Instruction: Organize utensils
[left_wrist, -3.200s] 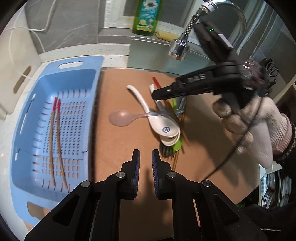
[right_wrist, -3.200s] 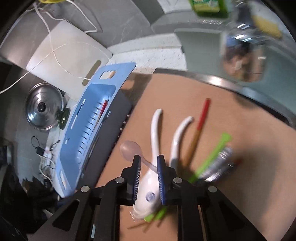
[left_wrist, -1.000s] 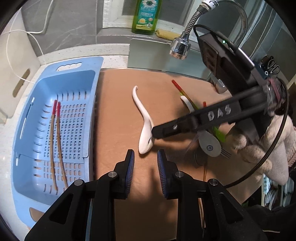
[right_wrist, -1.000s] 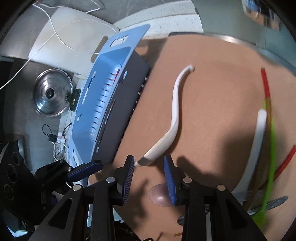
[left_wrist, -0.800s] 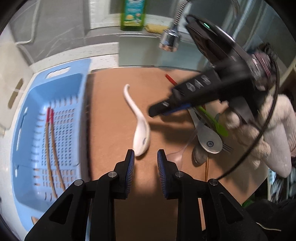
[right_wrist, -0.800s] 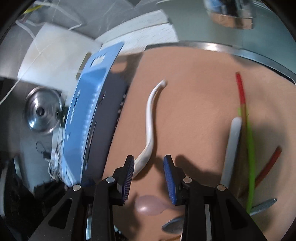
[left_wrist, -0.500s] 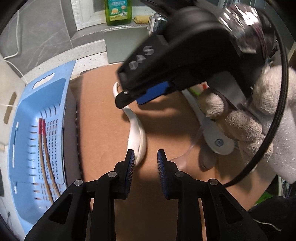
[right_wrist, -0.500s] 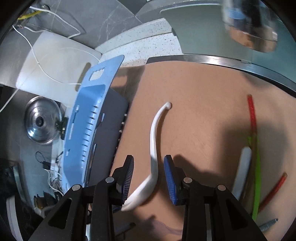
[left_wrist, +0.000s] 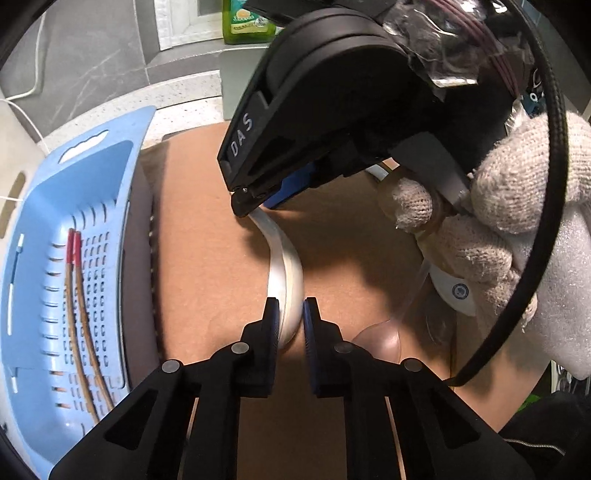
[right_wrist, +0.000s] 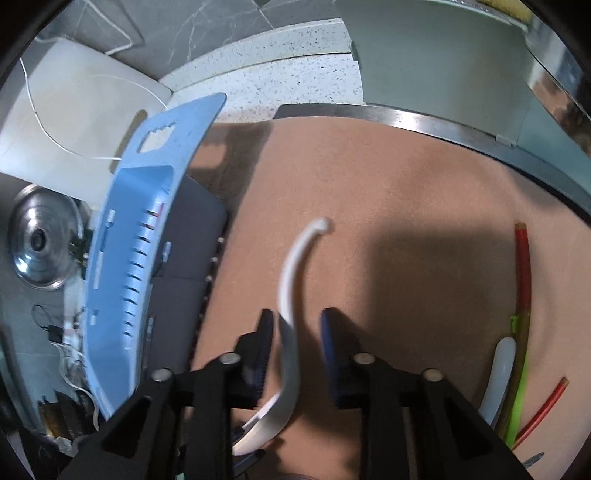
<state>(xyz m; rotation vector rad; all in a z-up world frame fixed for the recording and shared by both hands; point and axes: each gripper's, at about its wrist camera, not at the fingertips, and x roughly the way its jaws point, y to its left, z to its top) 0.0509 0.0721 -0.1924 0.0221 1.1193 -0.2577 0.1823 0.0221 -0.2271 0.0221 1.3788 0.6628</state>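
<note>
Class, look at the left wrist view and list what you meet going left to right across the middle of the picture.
Blue basket → red-tipped chopsticks lying in it → white spoon on the brown mat → gloved hand holding the right gripper.

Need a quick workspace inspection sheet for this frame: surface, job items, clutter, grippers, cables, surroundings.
Surface: brown board over the sink, partly in shadow.
Job's things: white ceramic spoon on the board; two red-tipped chopsticks in the blue basket; second white spoon, green utensil and red-tipped chopsticks piled at the right.
Clutter: clear plastic spoon by the pile.
Grippers: left gripper closing on the spoon's bowl; right gripper open, straddling its handle.
Cables: black cable off the right gripper; white cord on the white cutting board.
Surroundings: dish soap bottle; pot lid.
</note>
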